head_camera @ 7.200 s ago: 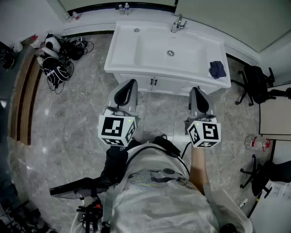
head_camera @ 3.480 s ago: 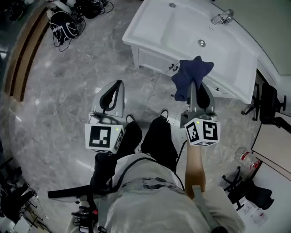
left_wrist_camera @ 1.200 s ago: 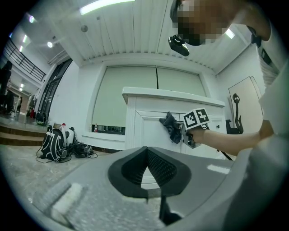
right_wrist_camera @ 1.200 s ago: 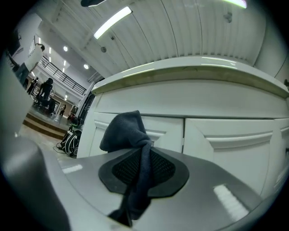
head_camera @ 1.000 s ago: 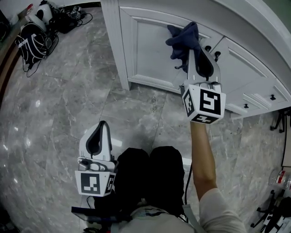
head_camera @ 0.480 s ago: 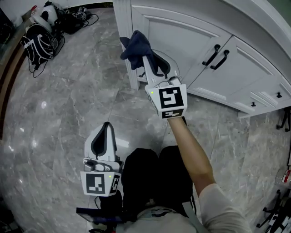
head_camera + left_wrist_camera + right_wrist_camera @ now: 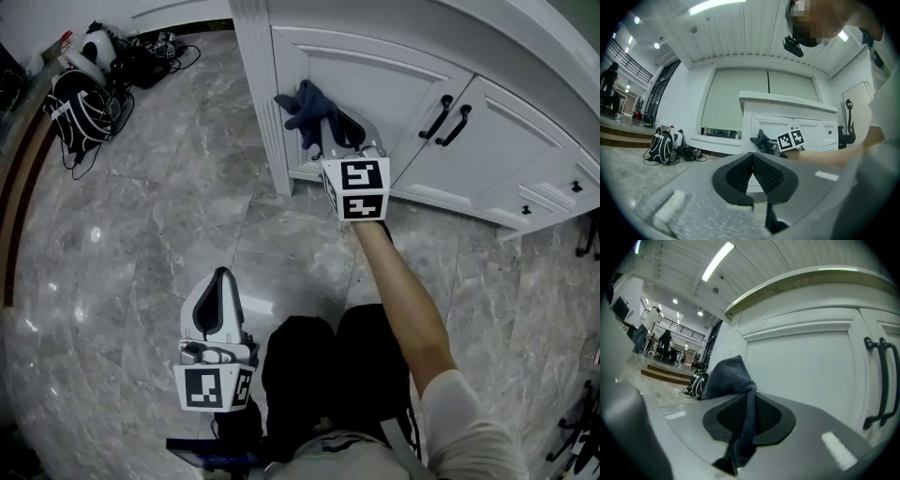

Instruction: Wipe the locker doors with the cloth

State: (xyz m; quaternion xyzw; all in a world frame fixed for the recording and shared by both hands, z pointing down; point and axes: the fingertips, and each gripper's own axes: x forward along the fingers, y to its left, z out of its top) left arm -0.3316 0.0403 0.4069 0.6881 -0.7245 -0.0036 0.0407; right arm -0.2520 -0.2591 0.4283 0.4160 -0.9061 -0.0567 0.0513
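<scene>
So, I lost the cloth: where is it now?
Upper middle of the head view: the cloth is clamped in the right gripper, at the leftmost cabinet door.

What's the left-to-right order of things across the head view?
backpack → left tongs → cloth → pair of black door handles → two small black knobs

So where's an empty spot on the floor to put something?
Bare floor lies between the bags and the left gripper, and below the doors right of the arm. Crowded: the bags' corner.
</scene>
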